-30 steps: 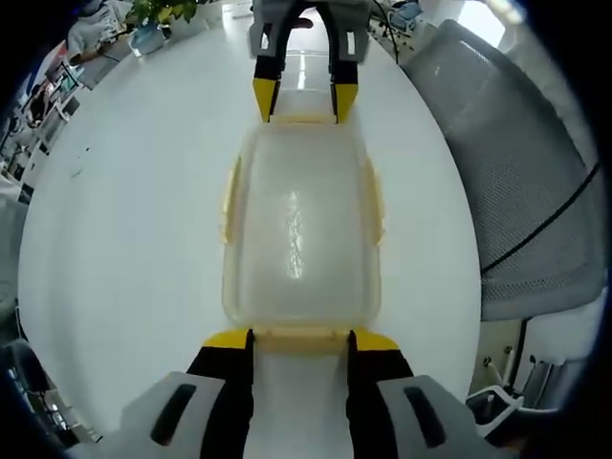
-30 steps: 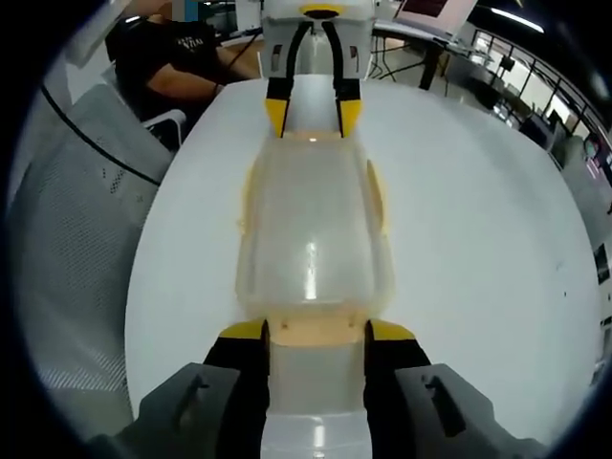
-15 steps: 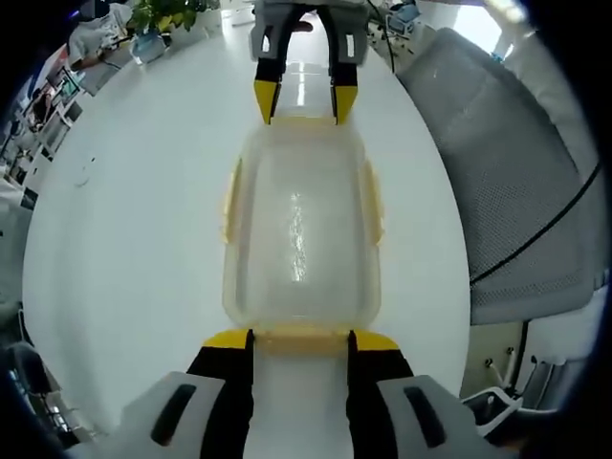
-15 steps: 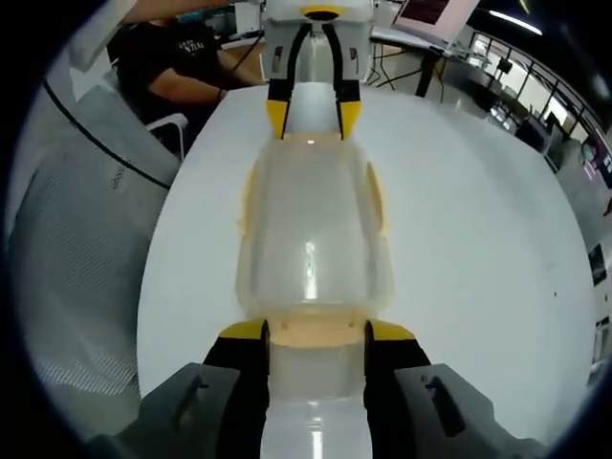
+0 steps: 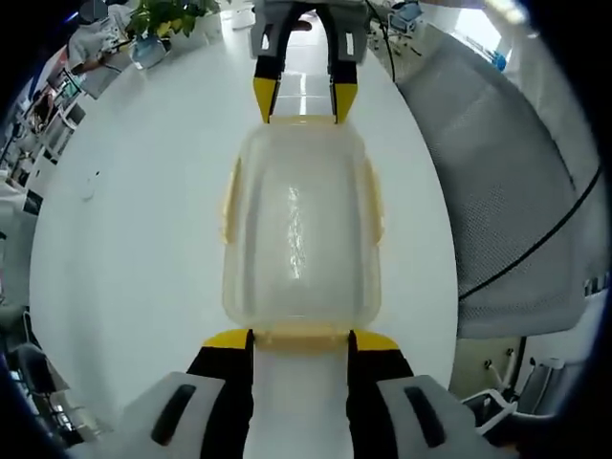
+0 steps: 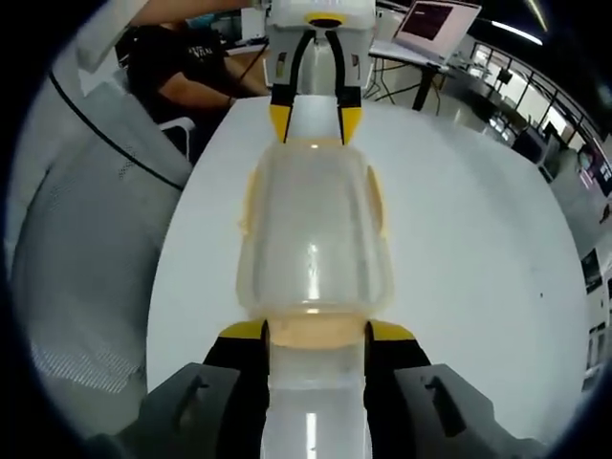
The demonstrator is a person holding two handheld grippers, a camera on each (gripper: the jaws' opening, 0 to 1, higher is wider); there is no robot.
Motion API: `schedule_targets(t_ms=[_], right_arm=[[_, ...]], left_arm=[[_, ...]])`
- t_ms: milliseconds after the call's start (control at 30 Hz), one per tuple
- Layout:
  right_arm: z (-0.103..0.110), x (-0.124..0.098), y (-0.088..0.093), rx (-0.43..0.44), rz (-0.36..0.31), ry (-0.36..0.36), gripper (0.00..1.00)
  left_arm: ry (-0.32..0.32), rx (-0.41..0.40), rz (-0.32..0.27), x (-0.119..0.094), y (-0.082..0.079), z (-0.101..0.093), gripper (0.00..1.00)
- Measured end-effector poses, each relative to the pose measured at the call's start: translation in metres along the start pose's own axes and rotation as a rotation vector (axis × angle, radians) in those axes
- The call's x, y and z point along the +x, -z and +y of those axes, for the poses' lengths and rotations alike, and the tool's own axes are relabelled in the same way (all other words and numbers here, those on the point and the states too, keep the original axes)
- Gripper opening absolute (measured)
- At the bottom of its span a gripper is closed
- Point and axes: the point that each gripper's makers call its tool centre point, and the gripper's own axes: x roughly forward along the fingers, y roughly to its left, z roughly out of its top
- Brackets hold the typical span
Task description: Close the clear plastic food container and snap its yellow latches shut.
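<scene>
Left gripper view looks along the left gripper (image 5: 300, 340) to the clear plastic food container (image 5: 300, 225) on a round white table (image 5: 134, 220); past the far rim stand a potted plant (image 5: 164, 13) and a grey mesh chair (image 5: 507, 191) on the right. Right gripper view looks from the opposite end: beyond its table edge sit a person in a dark shirt (image 6: 182, 72) and an open laptop (image 6: 430, 27), with a grey mesh chair back (image 6: 76, 220) on the left.

The container is a translucent rounded rectangle with its lid on, glossy, with a streak of reflected light down the middle. Yellow latches (image 5: 229, 196) run along its long sides, and a yellow latch (image 5: 300, 337) lies at each short end. The table is smooth, bare and slightly reflective.

Both grippers have black fingers (image 5: 227, 368) tipped with yellow pads. The left gripper's jaws stand apart, the yellow tips at the two corners of the near end latch, touching it or just beside it. The right gripper (image 6: 316, 333) stands the same way at its own end, jaws apart, astride that latch (image 6: 316, 331). Each gripper appears at the far end of the other's view, tips pointing down at the container's edge
</scene>
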Motion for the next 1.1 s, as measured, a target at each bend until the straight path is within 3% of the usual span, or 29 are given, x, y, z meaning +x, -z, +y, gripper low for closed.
schedule_targets(t_ms=[600, 1100], right_arm=[[-0.006, -0.043, 0.018, -0.028, -0.022, 0.015, 0.34], [-0.007, -0.074, 0.061, -0.022, -0.021, 0.009, 0.34]], left_arm=[[-0.032, 0.002, 0.007, -0.013, -0.045, 0.003, 0.32], [-0.024, 0.002, 0.008, -0.004, -0.098, 0.001, 0.32]])
